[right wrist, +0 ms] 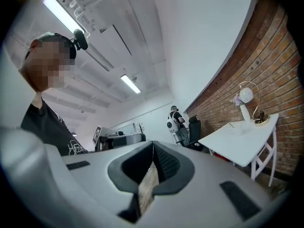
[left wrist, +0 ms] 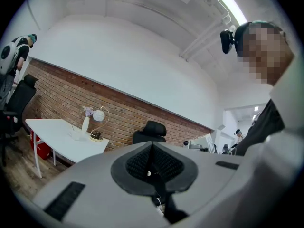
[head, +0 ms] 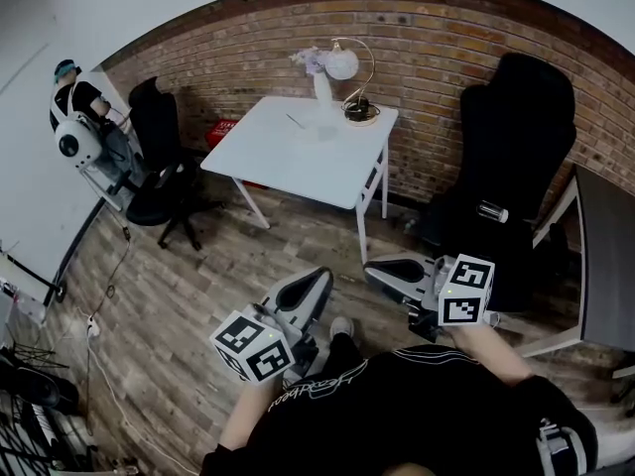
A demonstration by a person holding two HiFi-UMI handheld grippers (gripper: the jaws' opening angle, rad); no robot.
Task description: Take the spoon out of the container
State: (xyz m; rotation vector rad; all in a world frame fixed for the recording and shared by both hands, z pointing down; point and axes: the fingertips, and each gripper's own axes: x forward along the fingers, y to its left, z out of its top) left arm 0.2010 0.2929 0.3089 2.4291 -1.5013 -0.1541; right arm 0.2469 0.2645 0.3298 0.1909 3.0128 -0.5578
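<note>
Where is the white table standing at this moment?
In the head view, the white table stands at top centre against the brick wall, a black chair on its left, a larger black chair on its right.

A white desk (head: pixel 288 167) stands on a wood-plank floor (head: pixel 198 276) against the brick wall. At its far edge stand a white vase (head: pixel 322 92) with pale flowers and, just beside it, a globe lamp (head: pixel 344 64) on a gold arc. Nearer lies a small clear container (head: pixel 319 131), with a thin stick (head: pixel 295 120) at it; whether the stick is inside cannot be told. A red box (head: pixel 222 130) sits on the floor under the desk, and two black chairs (head: pixel 159 167) (head: pixel 511 157) flank it.
</note>
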